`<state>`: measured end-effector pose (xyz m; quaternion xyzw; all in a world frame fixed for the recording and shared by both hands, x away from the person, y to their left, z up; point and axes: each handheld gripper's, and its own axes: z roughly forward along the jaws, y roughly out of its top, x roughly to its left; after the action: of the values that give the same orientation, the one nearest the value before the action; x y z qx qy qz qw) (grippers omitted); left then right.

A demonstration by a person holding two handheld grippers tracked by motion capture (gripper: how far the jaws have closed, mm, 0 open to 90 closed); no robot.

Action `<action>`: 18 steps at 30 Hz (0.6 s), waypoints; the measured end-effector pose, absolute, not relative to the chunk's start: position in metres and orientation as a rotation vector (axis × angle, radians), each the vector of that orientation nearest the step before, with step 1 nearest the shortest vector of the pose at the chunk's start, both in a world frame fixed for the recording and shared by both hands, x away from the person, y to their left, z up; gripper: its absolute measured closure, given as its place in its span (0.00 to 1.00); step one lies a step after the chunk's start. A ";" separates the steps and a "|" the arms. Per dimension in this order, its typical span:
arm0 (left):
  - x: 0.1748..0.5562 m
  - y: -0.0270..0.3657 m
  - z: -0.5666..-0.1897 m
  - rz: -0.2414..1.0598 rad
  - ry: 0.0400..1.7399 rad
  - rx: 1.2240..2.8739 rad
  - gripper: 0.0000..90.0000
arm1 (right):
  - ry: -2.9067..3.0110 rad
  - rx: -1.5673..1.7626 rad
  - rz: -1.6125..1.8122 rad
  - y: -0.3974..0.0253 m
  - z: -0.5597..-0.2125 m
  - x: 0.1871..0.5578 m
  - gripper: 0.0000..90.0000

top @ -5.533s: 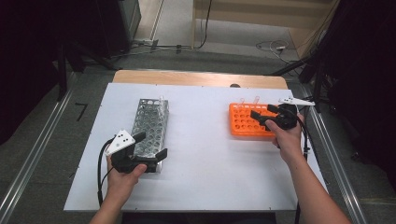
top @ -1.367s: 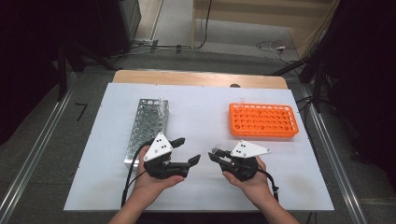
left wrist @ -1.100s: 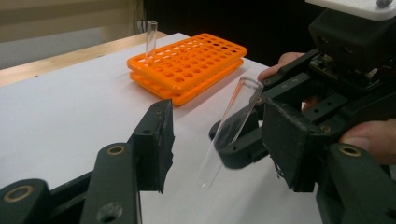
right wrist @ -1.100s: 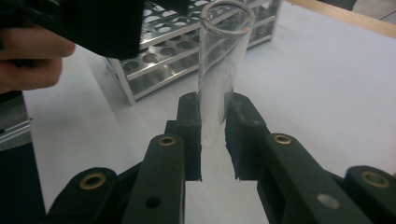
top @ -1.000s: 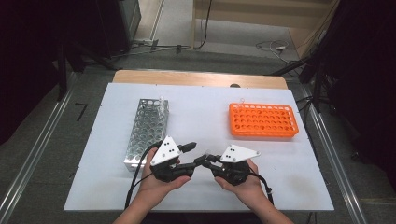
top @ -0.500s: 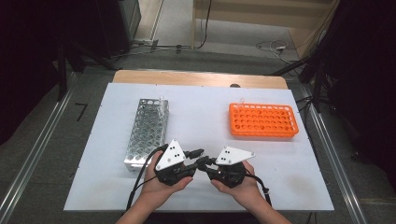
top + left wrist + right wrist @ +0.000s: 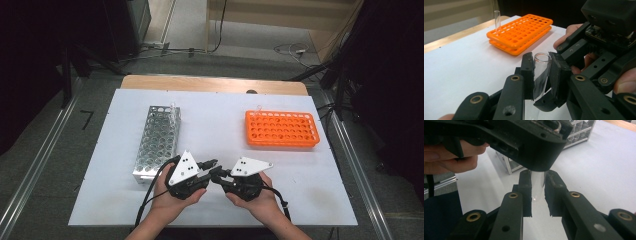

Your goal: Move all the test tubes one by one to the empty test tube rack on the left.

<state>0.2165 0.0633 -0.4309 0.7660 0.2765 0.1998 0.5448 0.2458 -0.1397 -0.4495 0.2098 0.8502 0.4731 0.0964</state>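
White tabletop (image 7: 220, 125), mid-handover. Glass tube (image 7: 541, 72) sits between both grippers near the front edge: left gripper (image 7: 541, 75) clamps it, right gripper (image 7: 537, 195) brackets its other end, grip probably not tight yet. Close right fully before left lets go, keep tube straight. Orange rack (image 7: 281, 128) beyond right gripper, metal rack (image 7: 157, 142) beside left; path clear.

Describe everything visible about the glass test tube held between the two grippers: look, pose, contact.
The test tube is clear, colourless glass with an open round rim and looks empty. It stands roughly upright between the black jaws of the left gripper, whose pads press its sides. In the right gripper view the right gripper closes on the same tube too. It is held near the table's front edge, between both hands, apart from the orange rack and the metal rack.
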 end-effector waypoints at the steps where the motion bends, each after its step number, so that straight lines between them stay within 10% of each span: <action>1: 0.217 0.064 -0.431 0.475 0.658 1.815 0.85 | 2.517 0.625 1.404 -0.140 -0.449 0.246 0.82; 10: 0.217 0.066 -0.430 0.483 0.667 1.800 0.85 | 2.497 0.610 1.410 -0.140 -0.450 0.246 0.80; 18: 0.221 0.072 -0.428 0.469 0.688 1.777 0.85 | 2.438 0.615 1.445 -0.146 -0.445 0.247 0.24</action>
<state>0.2210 0.0722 -0.4280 0.7527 0.2913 0.1988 0.5559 0.2474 -0.1464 -0.4454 0.2106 0.8345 0.4946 0.1206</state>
